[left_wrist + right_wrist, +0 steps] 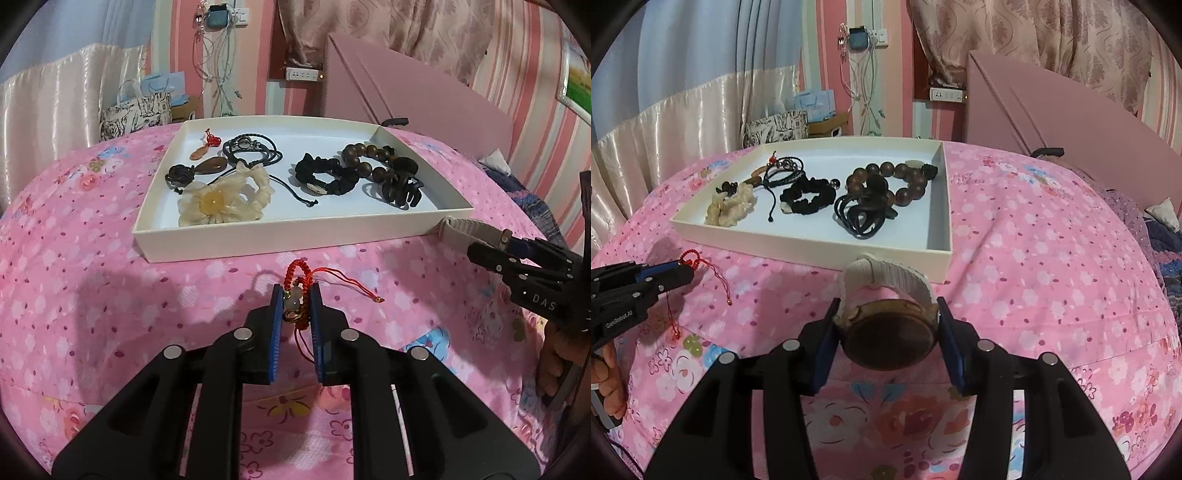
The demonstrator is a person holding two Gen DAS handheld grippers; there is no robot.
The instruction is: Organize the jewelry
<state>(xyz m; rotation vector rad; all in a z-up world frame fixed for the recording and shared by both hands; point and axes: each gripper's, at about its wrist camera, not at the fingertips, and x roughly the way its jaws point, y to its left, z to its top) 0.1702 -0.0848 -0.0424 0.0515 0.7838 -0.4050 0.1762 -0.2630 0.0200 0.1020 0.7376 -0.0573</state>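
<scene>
Pink bedspread [110,295] lies open beside tray rim [295,240].

Both fisheye views look forward and downward along their own black gripper fingers, close above the pink floral bedspread [110,295] — each faces the shallow white cardboard tray [295,243] [812,247] ahead, the left view from its near-left, the right view from its near-right corner.

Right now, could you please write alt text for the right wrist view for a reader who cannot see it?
The right gripper holds a round watch with a pale strap between its jaws, above a pink flowered bedspread. Just beyond sits a white tray of bracelets and hair ties. At the left edge, the left gripper holds a red cord bracelet.
</scene>
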